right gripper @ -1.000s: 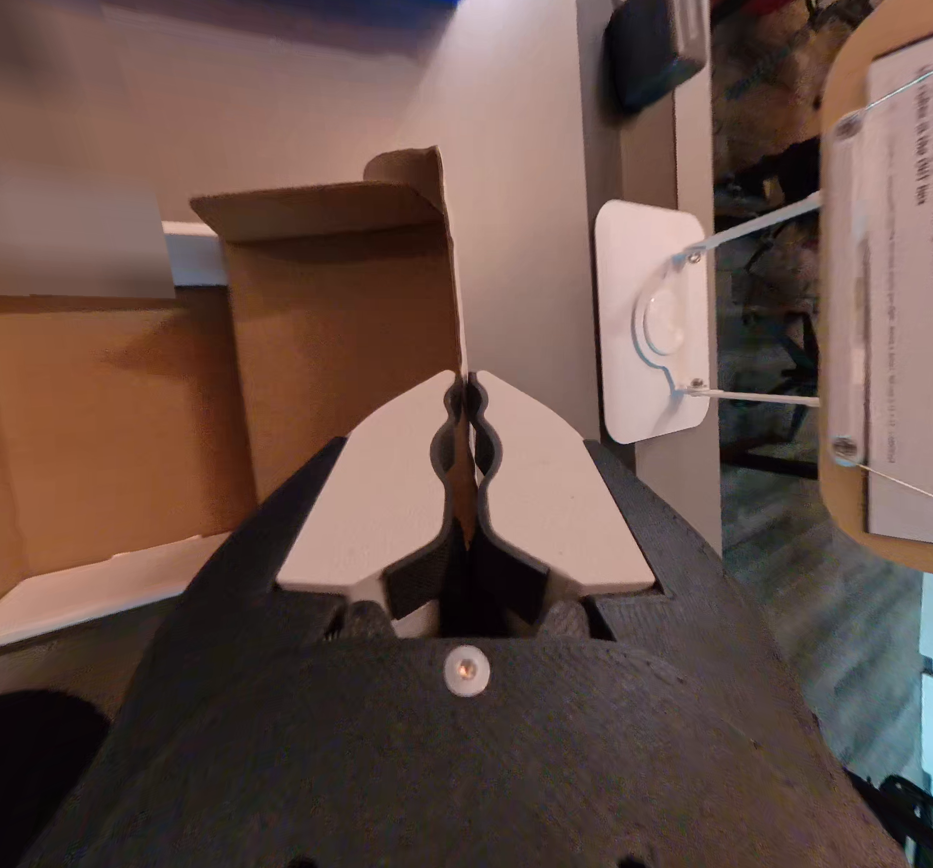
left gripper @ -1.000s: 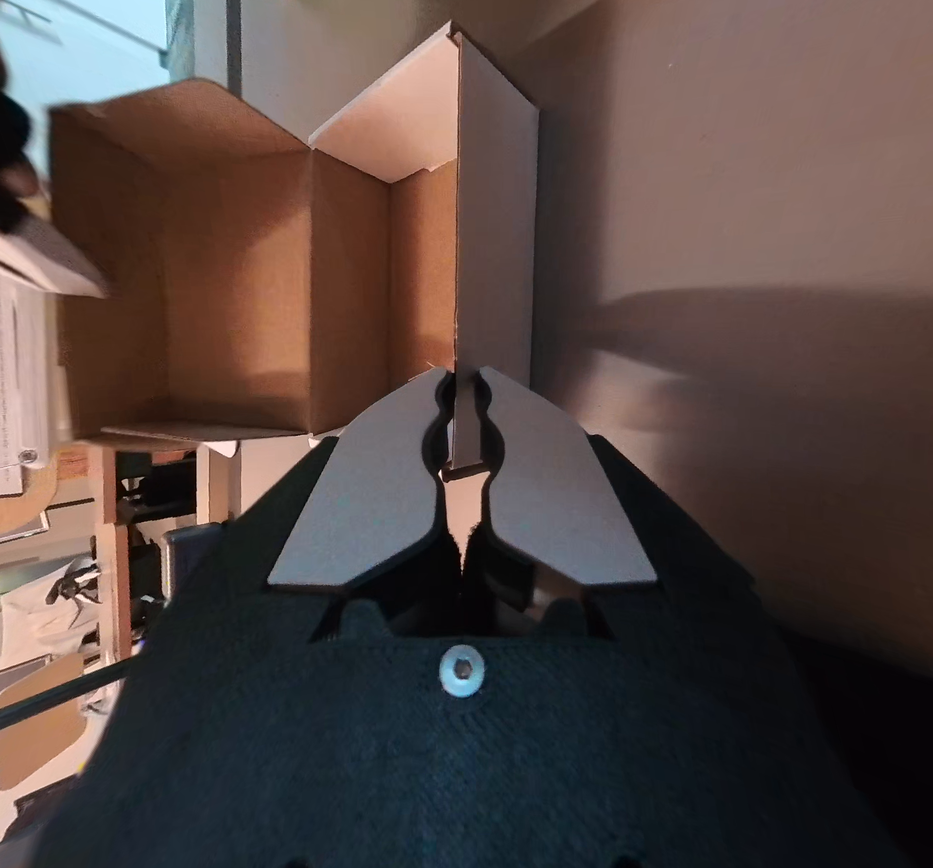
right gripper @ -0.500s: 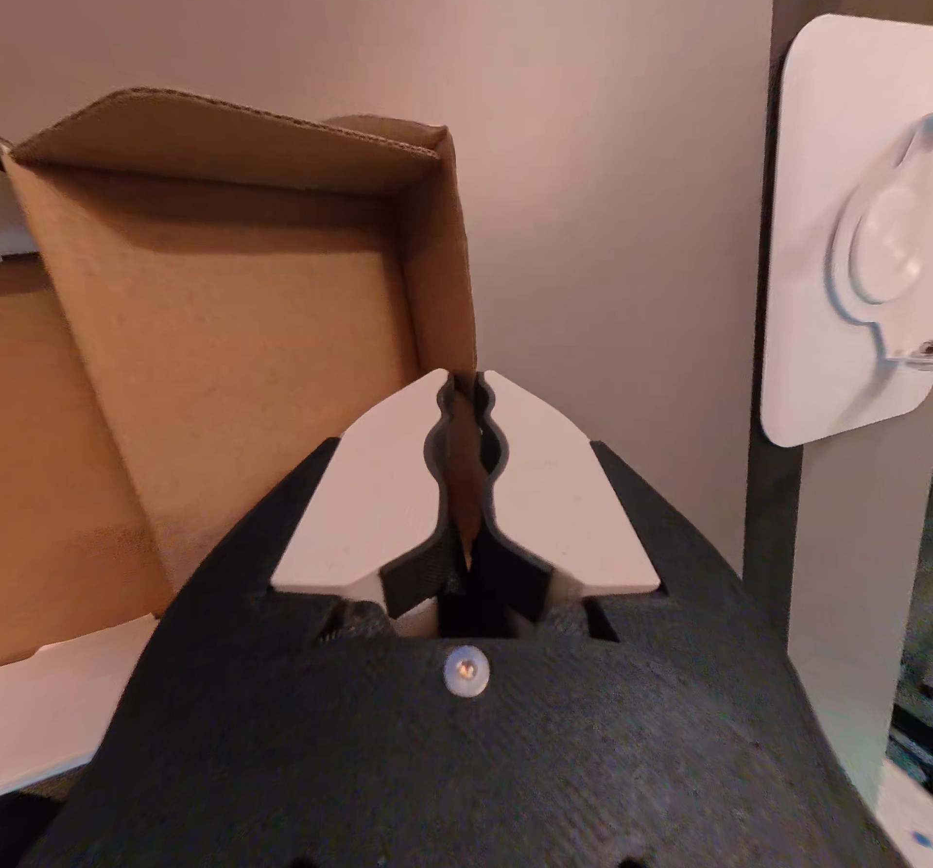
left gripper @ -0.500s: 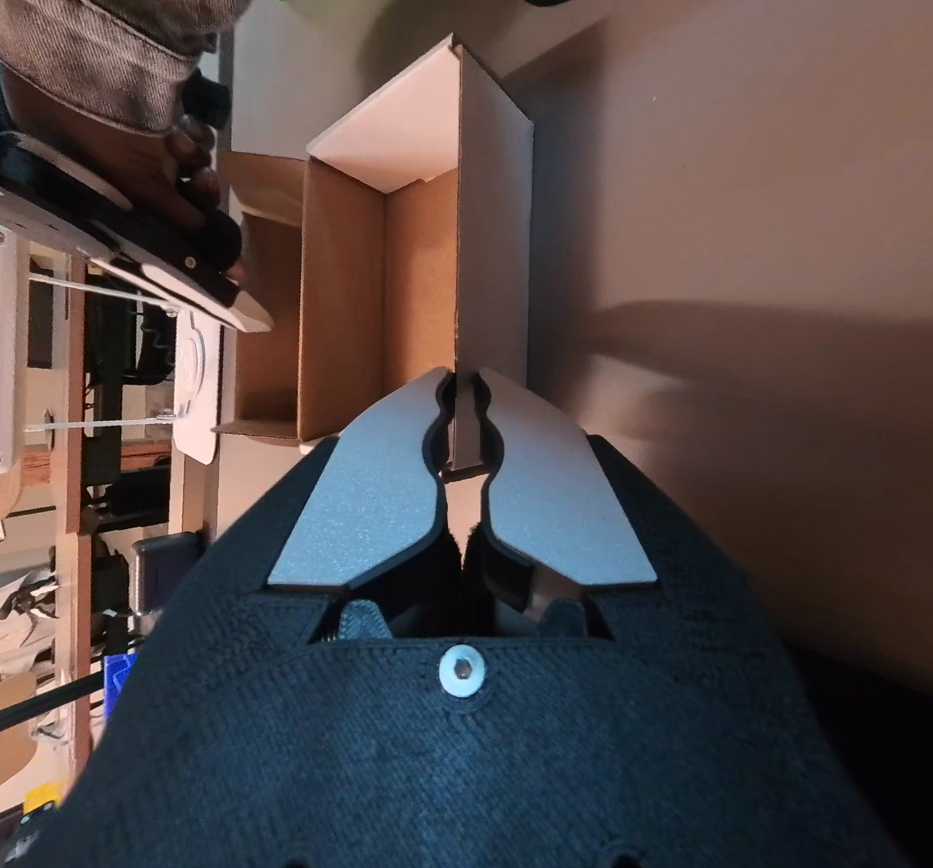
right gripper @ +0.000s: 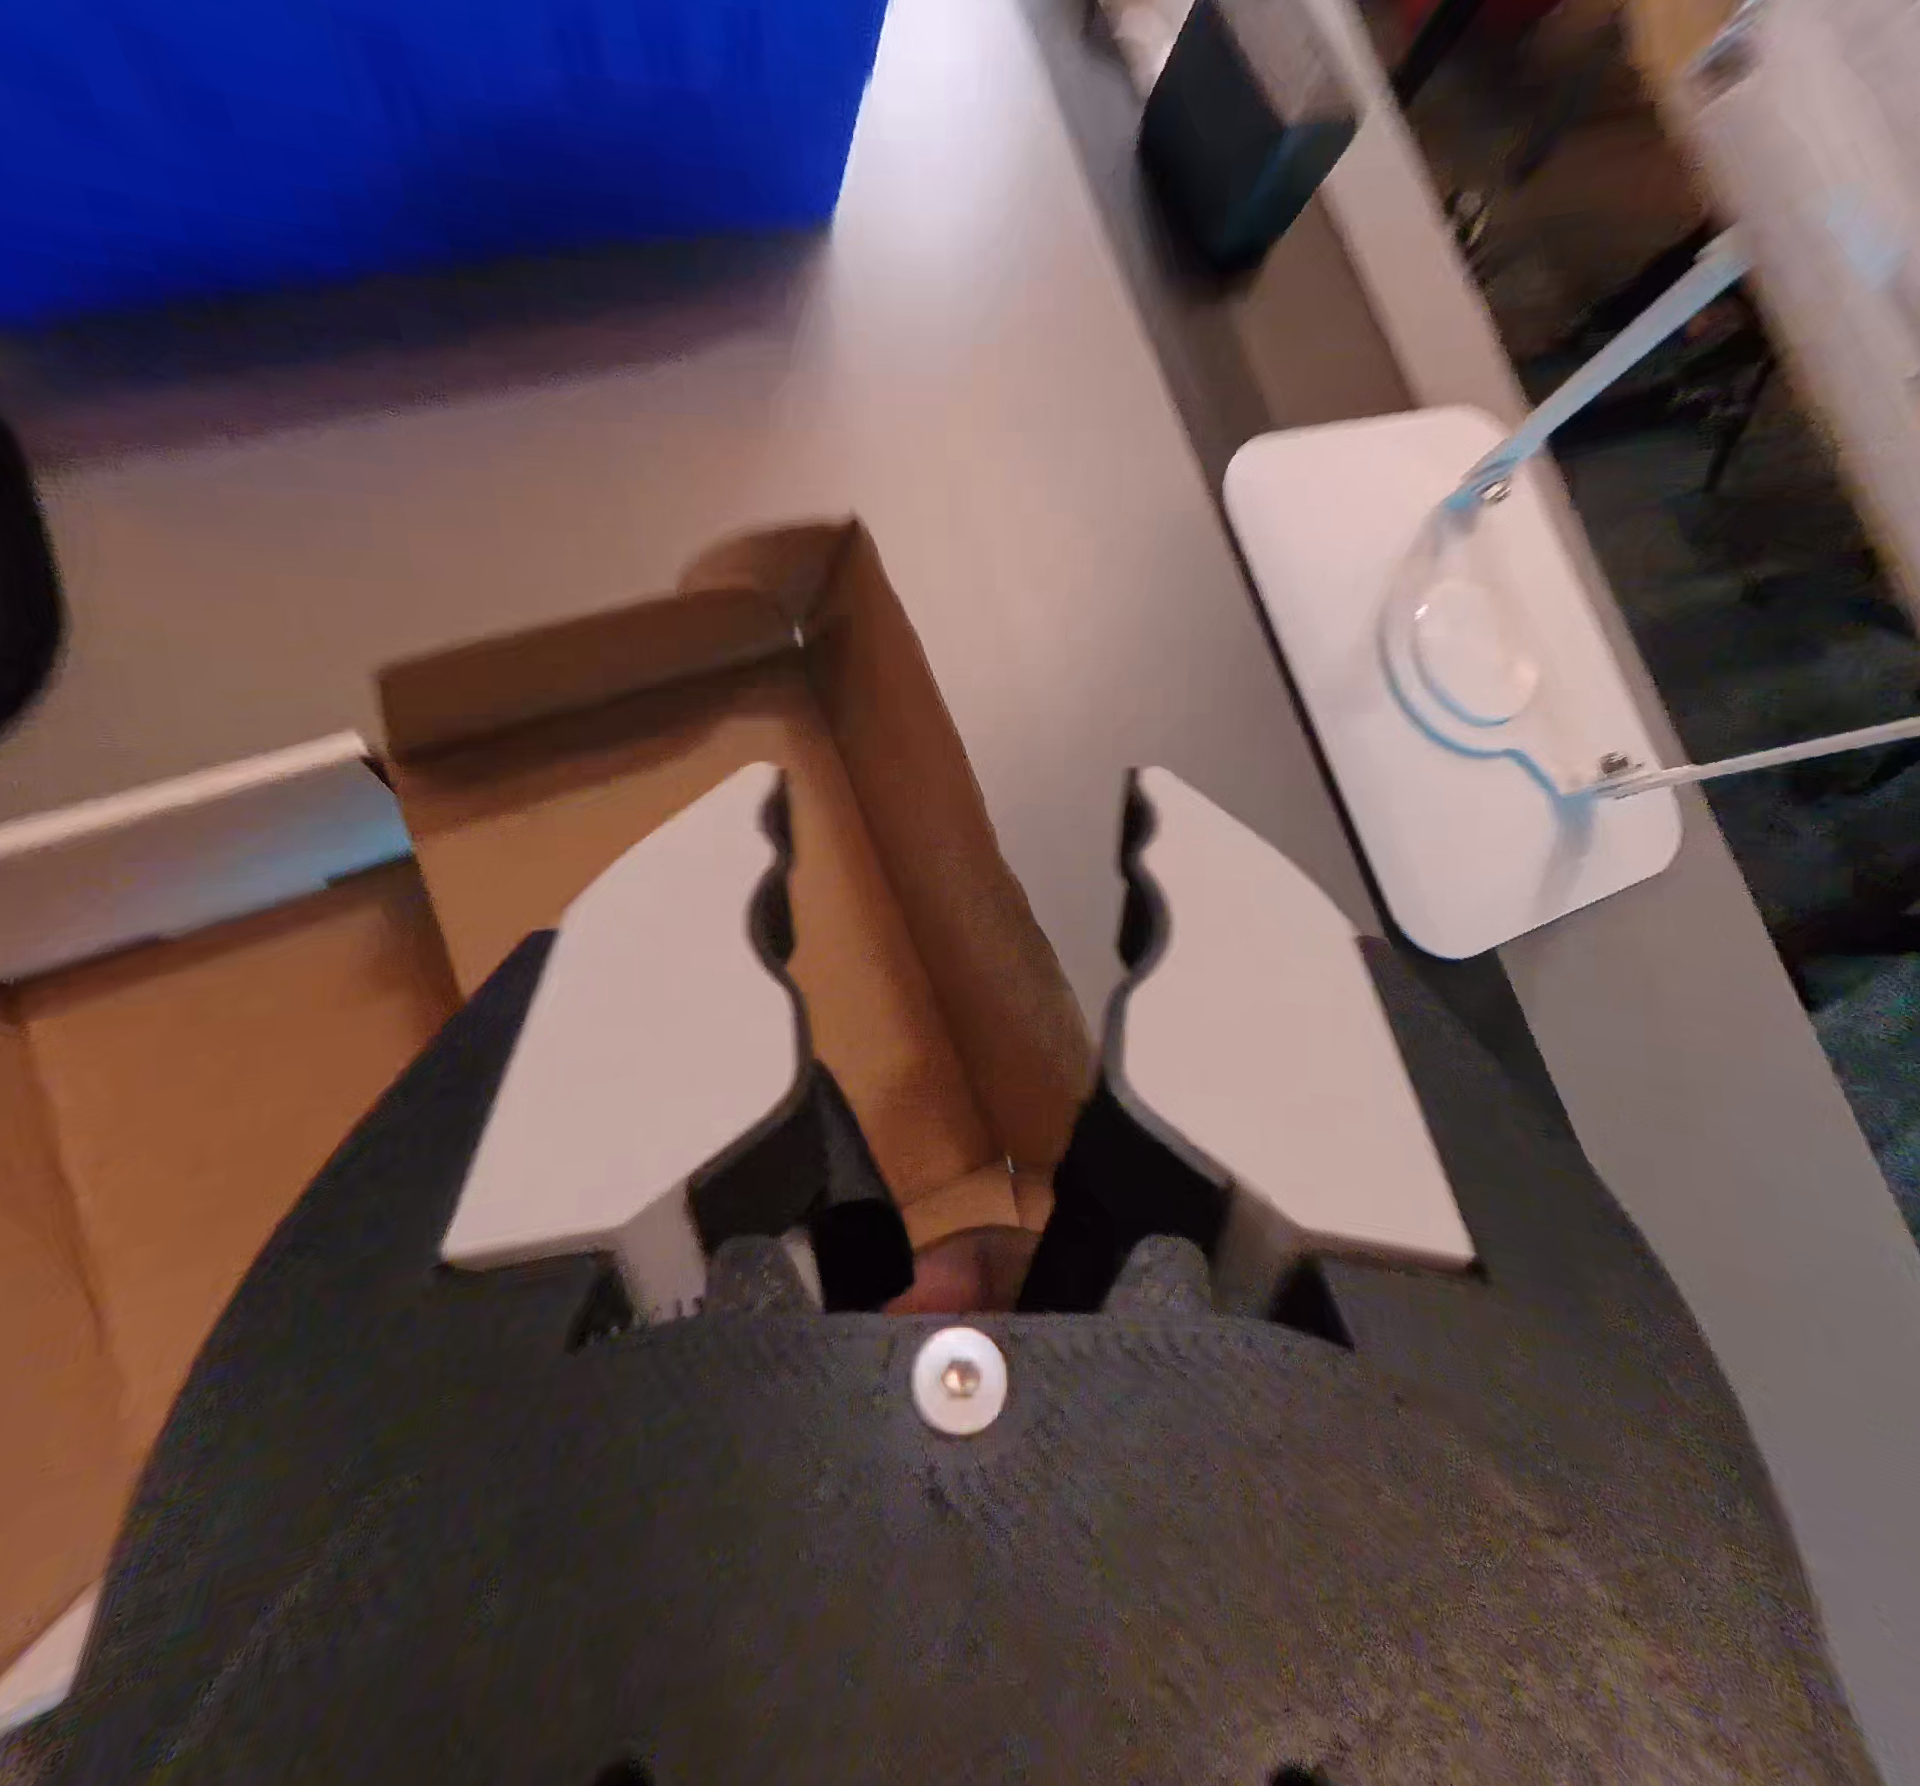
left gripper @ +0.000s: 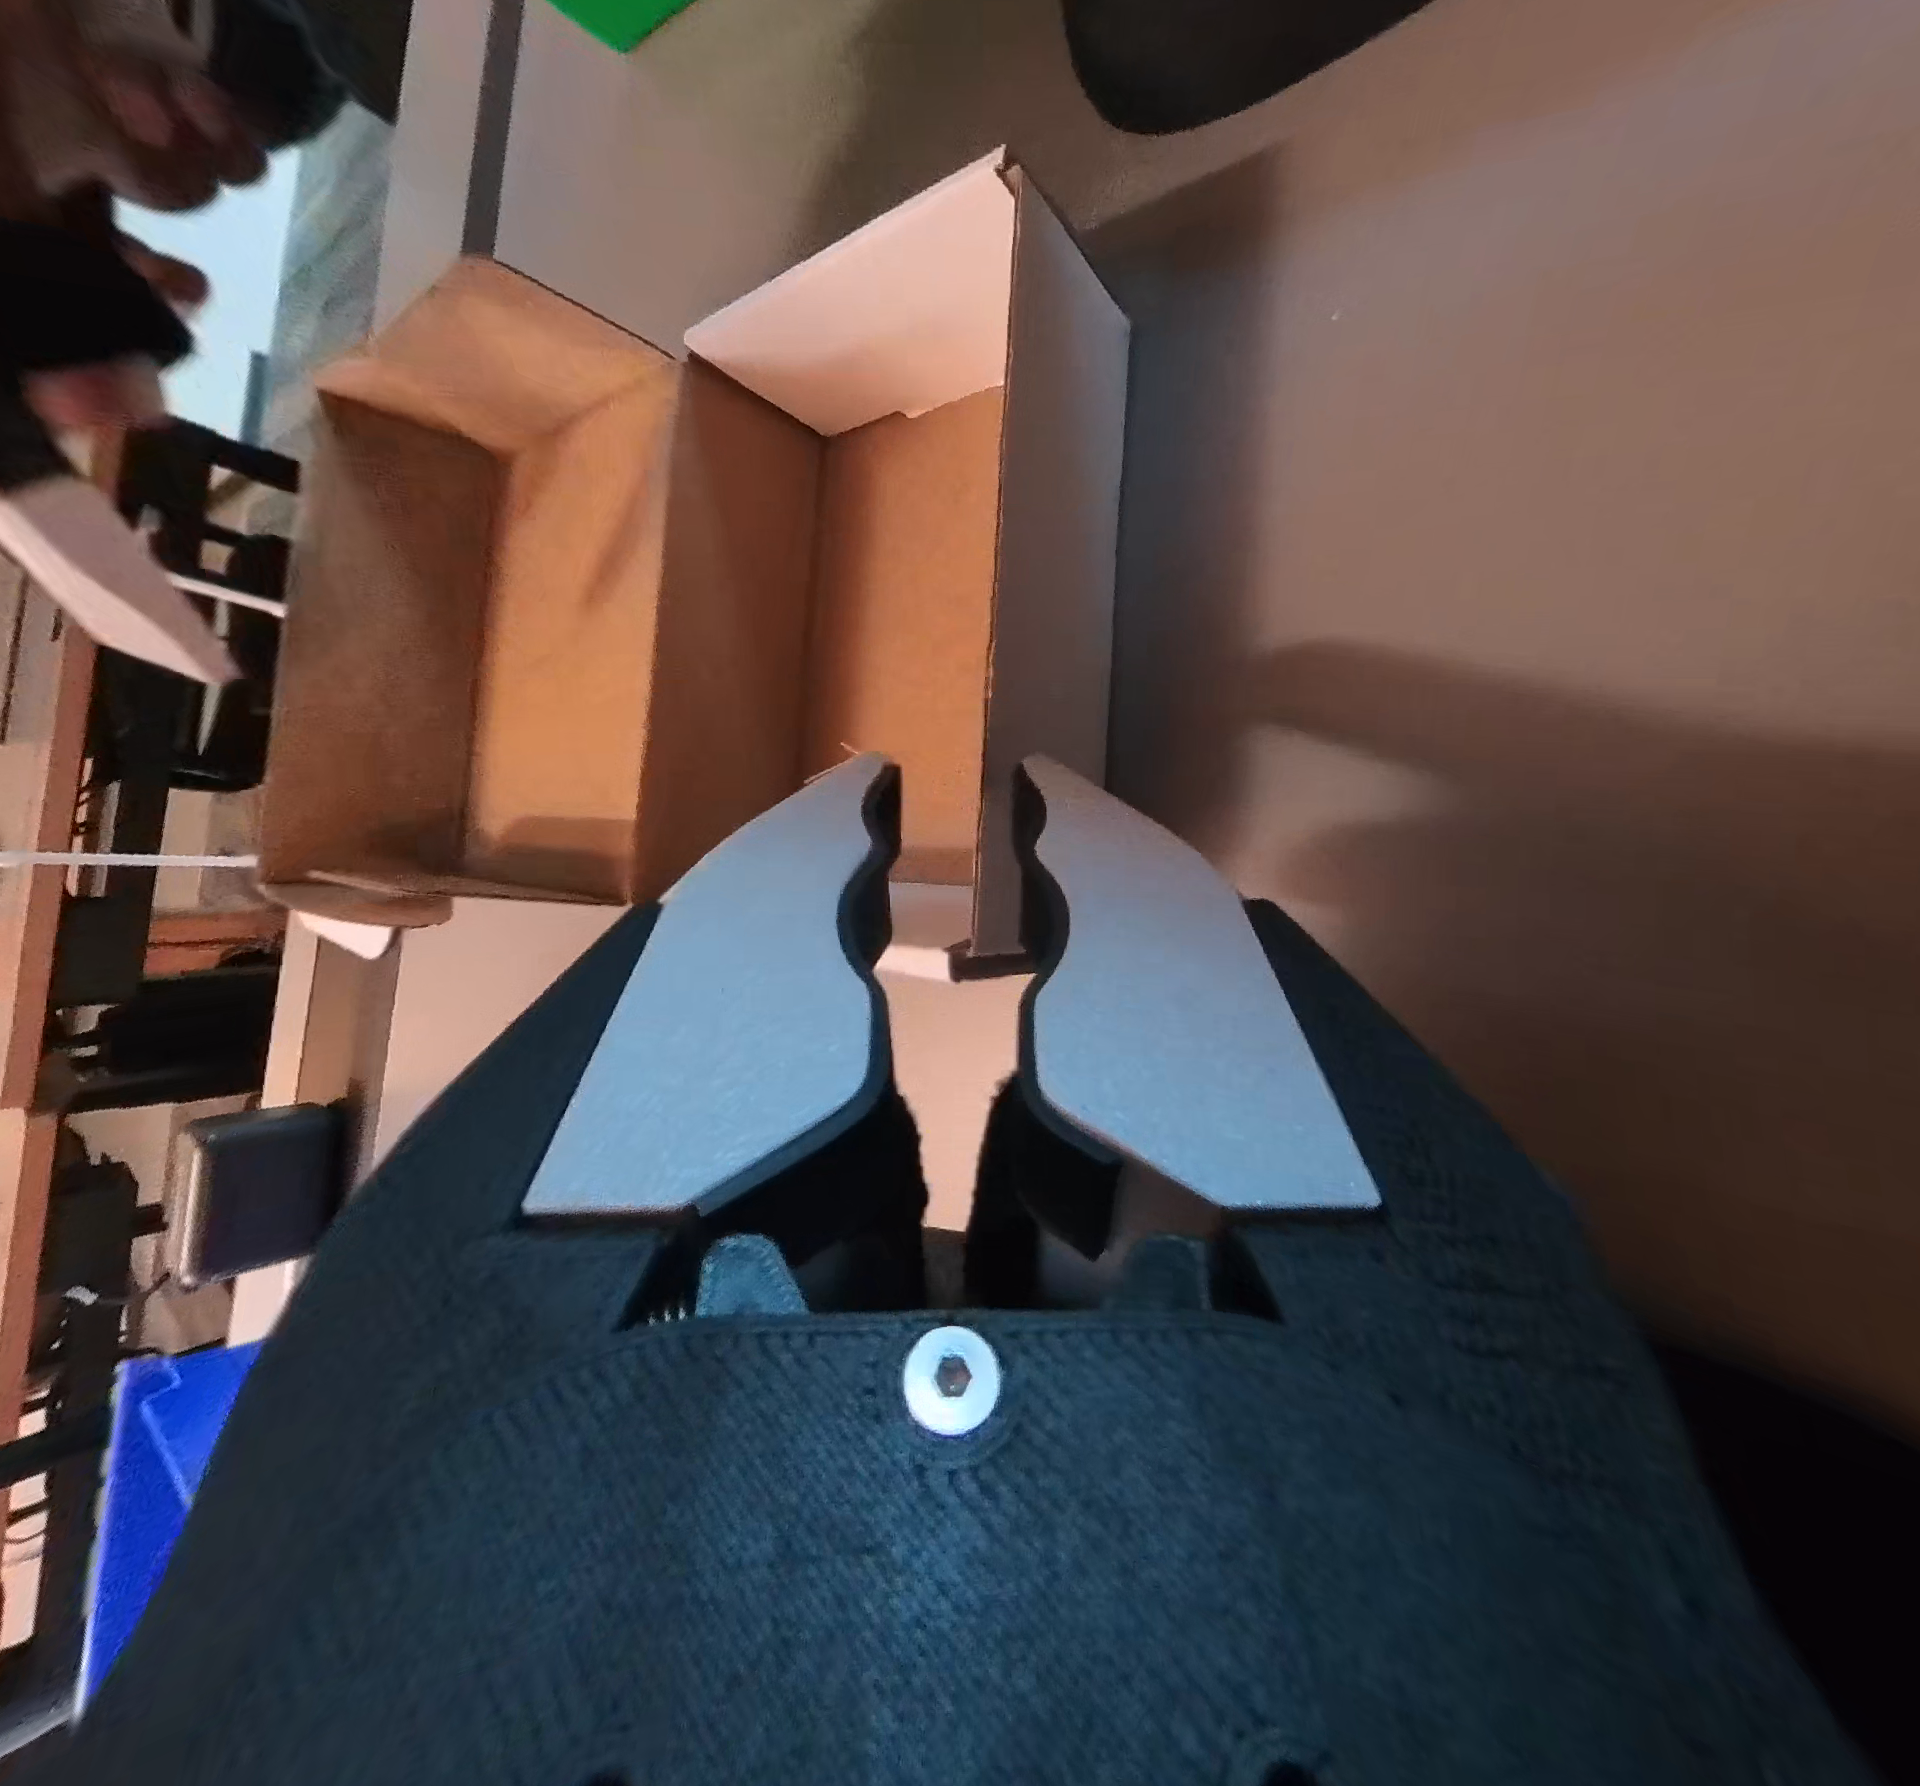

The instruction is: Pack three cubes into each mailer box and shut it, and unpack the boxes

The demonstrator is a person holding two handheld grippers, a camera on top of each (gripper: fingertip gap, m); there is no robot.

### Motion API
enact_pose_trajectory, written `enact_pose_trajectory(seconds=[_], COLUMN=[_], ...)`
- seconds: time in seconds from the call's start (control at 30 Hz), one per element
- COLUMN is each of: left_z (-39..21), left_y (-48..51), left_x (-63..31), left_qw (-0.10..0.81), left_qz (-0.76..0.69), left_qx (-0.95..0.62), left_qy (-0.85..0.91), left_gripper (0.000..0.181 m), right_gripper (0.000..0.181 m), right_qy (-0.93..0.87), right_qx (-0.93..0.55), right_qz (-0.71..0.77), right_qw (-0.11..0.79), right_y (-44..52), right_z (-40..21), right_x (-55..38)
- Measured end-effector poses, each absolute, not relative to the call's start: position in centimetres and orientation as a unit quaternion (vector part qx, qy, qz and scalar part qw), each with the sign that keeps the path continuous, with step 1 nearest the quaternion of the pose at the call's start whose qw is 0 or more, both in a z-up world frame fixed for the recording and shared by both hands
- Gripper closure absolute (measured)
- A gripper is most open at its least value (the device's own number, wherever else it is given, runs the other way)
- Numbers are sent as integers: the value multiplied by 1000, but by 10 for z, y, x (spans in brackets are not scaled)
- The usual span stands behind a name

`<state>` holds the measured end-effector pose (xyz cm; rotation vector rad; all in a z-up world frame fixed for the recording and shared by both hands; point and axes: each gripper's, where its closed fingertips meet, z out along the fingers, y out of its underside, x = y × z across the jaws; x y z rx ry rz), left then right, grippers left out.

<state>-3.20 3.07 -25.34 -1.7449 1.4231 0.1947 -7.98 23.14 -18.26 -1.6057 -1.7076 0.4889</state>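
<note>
Mailer box (left gripper: pixel 727 593) lies open on the table (left gripper: pixel 1507 489), lid folded back, brown inside showing; no cubes visible in it. Left gripper (left gripper: pixel 956 780) is released, jaws straddling the box's front wall w/o pinching it, prob. placed there to steady or let go of that panel. Right gripper (right gripper: pixel 954 780) is spread wide above the box's far side flap (right gripper: pixel 935 801), not touching; looks like it's backing off so the box stays open for packing. Right wrist view is motion-blurred; blue bin (right gripper: pixel 436 74) beyond the box is smeared; box's near part is hidden behind both grippers.
</note>
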Motion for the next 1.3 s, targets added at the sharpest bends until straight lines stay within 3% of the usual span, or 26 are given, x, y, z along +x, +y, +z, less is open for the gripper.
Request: enact_pose_trajectory(seconds=[0.03, 0.07, 0.2, 0.33, 0.47, 0.6, 0.73, 0.87, 1.0, 1.17, 1.23, 1.3], left_z=[-253, -253, -243, -223, -195, -156, -152, -192, -242, -274, -281, -276], left_y=[30, 30, 31, 23, 3, -9, -6, -1, 11, 21, 19, 21], left_x=[-32, -33, -37, -45, -65, -133, -248, -345, -382, -390, -392, -391], left_qw=[429, 432, 467, 531, 580, 621, 532, 337, 217, 179, 162, 182], left_qz=[73, 69, 56, -21, -112, -70, 93, 103, 75, 45, 50, 54], left_qx=[-699, -699, -706, -717, -716, -718, -799, -927, -971, -982, -985, -981], left_qy=[568, 565, 530, 451, 372, 305, 264, 129, 59, 24, 26, 38], left_gripper=[161, 159, 139, 129, 124, 121, 114, 104, 103, 110, 128, 130], right_gripper=[111, 96, 72, 64, 57, 58, 65, 63, 64, 65, 65, 65], right_qy=[-648, -633, -579, -535, -505, -466, -407, -393, -398, -381, -386, -388], right_qx=[-624, -625, -600, -558, -532, -520, -475, -504, -497, -505, -505, -505], right_qz=[209, 224, 306, 409, 461, 479, 505, 510, 501, 505, 502, 499], right_qw=[383, 399, 459, 485, 499, 532, 594, 575, 586, 587, 587, 588], right_y=[229, 226, 191, 125, 83, 70, 64, 72, 72, 77, 76, 76], right_z=[-169, -157, -117, -112, -149, -186, -160, -169, -168, -167, -168, -168], right_x=[-77, -74, -51, -11, 37, 78, 102, 97, 98, 100, 99, 98])
